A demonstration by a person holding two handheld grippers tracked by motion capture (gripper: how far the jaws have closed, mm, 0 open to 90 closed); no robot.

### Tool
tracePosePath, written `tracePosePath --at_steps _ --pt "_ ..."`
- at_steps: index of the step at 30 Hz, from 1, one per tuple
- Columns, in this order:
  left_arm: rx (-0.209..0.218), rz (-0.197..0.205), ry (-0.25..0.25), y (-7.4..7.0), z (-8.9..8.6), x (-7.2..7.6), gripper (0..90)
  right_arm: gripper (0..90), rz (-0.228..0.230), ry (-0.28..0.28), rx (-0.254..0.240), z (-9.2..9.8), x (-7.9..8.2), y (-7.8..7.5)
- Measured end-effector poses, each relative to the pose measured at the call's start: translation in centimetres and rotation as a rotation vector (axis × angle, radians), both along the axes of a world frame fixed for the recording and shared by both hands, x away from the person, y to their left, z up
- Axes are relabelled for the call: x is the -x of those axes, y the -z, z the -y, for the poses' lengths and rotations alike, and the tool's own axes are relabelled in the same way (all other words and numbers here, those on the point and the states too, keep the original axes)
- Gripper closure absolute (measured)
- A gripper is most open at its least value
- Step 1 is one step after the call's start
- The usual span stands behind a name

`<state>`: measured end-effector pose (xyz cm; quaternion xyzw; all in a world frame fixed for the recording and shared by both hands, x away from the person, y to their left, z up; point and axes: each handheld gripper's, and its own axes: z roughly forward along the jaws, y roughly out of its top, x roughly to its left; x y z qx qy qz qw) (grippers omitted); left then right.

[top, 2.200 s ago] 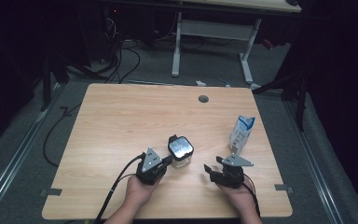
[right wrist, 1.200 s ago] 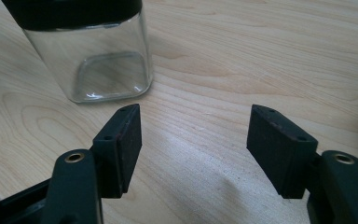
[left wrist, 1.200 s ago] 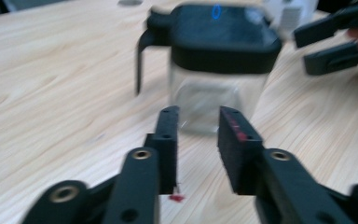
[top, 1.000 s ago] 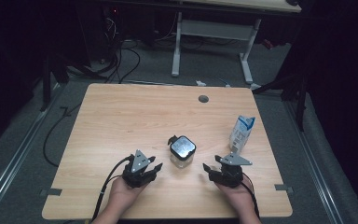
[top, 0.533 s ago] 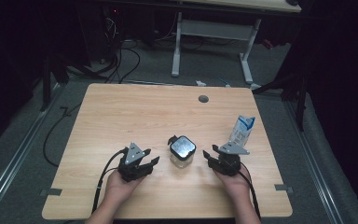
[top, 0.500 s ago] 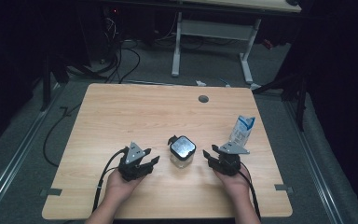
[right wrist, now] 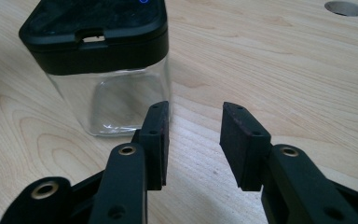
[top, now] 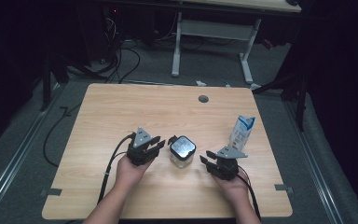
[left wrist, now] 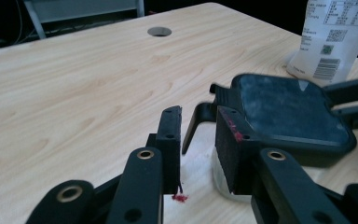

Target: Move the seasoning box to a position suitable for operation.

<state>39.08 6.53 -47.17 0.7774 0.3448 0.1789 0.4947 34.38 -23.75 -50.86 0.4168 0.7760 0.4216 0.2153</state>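
Nearest the person, two hands come in over the near edge of the wooden table (top: 121,112), each holding a gripper. The left gripper (top: 154,147) is seen just left of the glass jar (top: 182,153); its jaws have just been closing, a narrow gap is left between them, and nothing is held there. In the left gripper view, its right-hand pad (left wrist: 230,154) stands close against the jar's near side at the rim of the black lid (left wrist: 289,116); whether it touches cannot be told. The lid's latch tab (left wrist: 196,122) sticks out beyond the gap between the jaws.

The right gripper (top: 209,161) is placed just right of the jar and apart from it. Its jaws have also just been closing; in the right gripper view they are parted, with only bare table between them, and the jar's clear wall (right wrist: 116,100) lies to the left of the left-hand pad (right wrist: 157,140).

The jar stands upright near the middle of the table's near half, between the two grippers, with its lid seated. It is judged that the work is at an early stage: both grippers are positioned at the jar, but no grip is made and the lid is not yet off. Gripping the jar and working the latch are judged to be left.

Farther right, a white carton (top: 241,131) stands upright, untouched. At the far side, a round cable hole (top: 203,99) is set in the tabletop.
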Motion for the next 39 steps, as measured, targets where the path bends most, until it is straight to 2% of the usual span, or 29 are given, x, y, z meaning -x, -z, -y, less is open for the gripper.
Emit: tracePosePath --at_steps 2,6,9,15,19,23,28,35,39 --pt "0.016 0.006 0.002 -0.2 0.4 -0.3 73.0 64.1 0.003 -0.002 0.007 -0.2 0.1 0.0" --pt "0.009 0.01 0.007 -0.5 1.2 -1.0 75.4 66.2 0.003 -0.002 0.004 -0.1 0.2 -0.1" --pt "0.028 0.01 0.009 -0.5 1.4 -1.3 77.7 67.0 -0.002 -0.003 -0.006 -0.1 0.2 -0.2" --pt "0.009 0.015 0.024 -0.6 2.3 -1.8 83.2 69.0 -0.004 -0.005 -0.008 -0.1 0.3 -0.2" --pt "0.002 0.036 0.029 -0.8 2.9 -1.9 89.7 71.2 -0.003 -0.006 -0.005 0.0 0.4 -0.3" --pt "-0.031 0.045 0.044 -0.7 3.6 -2.0 89.9 74.3 0.002 -0.004 0.0 0.0 0.4 -0.2" --pt "-0.036 0.044 0.041 -0.5 4.0 -2.2 89.9 83.6 0.003 -0.013 0.002 -0.1 0.5 -0.2" --pt "-0.057 0.053 0.035 -0.2 4.2 -2.1 89.9 83.8 0.007 -0.018 -0.001 -0.1 0.6 -0.3" --pt "-0.05 0.059 0.031 -0.1 4.2 -2.0 89.9 83.8 0.008 -0.019 -0.003 -0.1 0.6 -0.3"
